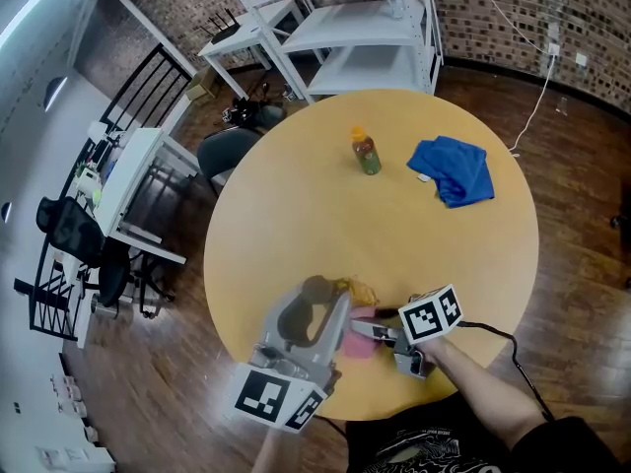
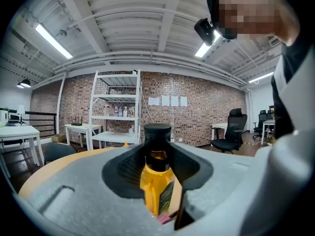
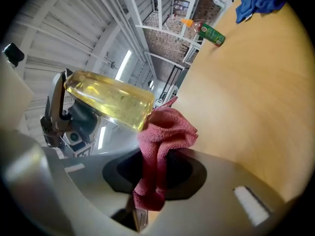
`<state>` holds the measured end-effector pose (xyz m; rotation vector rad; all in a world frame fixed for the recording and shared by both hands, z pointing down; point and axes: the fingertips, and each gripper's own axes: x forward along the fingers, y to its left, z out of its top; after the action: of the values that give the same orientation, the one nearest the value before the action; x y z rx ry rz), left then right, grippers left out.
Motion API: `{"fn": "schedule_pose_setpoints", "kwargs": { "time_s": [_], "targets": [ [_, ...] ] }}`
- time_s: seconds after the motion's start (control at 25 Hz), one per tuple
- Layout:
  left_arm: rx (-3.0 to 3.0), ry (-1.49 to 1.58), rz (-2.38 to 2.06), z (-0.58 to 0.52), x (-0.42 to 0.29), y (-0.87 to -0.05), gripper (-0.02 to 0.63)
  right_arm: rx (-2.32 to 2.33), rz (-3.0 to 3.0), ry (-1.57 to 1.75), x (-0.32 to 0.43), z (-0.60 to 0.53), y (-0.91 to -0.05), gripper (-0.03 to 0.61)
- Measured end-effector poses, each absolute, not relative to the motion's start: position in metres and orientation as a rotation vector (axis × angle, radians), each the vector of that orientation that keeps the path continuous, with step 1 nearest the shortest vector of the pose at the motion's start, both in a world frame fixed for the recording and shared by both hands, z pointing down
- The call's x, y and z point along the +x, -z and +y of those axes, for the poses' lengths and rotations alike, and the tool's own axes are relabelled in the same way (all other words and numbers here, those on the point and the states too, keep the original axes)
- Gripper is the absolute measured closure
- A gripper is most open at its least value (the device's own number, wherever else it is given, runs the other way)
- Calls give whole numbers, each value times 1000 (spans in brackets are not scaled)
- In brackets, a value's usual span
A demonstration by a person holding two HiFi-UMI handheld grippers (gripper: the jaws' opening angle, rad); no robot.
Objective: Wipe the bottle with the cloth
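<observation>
- While the left gripper (image 1: 335,315) holds the yellow bottle (image 1: 356,291) up over the near edge of the round bench (image 1: 286,215), the right gripper (image 1: 373,331) holds the pink cloth (image 1: 357,346) right beside it.
- The left fingers are closed on the bottle near its top, just under the black cap (image 2: 157,130).
- The right fingers are pinched tight on the cloth, and a puffy bunch of it sticks out in front.
- Done so far: the bottle and the cloth are both picked up and brought together.
- I think the wiping is only starting or is going on now.
- Left to do: rub the cloth over the bottle's sides. I cannot tell how much of it is wiped.
- The right gripper view shows the most. The puffy end of the cloth sits against the bottom end of the bottle, and they look like they touch.
- The head view shows the same spot small and jumbled, so the touch is hard to see there.
- The left gripper view shows the cap and the dark label well, but only a tiny pink bit of cloth down low.
- The head view shows the far side of the bench best. A second bottle with an orange cap (image 1: 366,153) stands there near a blue cloth (image 1: 454,168), both well apart from the grippers.
- The left gripper view does not show the blue cloth at all.
</observation>
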<state>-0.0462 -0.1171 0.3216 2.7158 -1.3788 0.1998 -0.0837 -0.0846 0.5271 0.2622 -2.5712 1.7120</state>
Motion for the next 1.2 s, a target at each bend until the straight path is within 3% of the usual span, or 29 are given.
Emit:
{"fn": "schedule_pose_setpoints", "kwargs": {
  "time_s": [0.36, 0.8, 1.2],
  "targets": [
    [2700, -200, -1374, -118, -47, -332, 462, 455, -2552, -1768, -37, -108, -537, 482],
    [2631, -328, -1357, -114, -49, -414, 462, 698, -2550, -1434, 3, -126, -538, 481],
    [2618, -305, -1445, -110, -54, -446, 462, 697, -2547, -1388, 16, -112, -533, 481]
  ]
}}
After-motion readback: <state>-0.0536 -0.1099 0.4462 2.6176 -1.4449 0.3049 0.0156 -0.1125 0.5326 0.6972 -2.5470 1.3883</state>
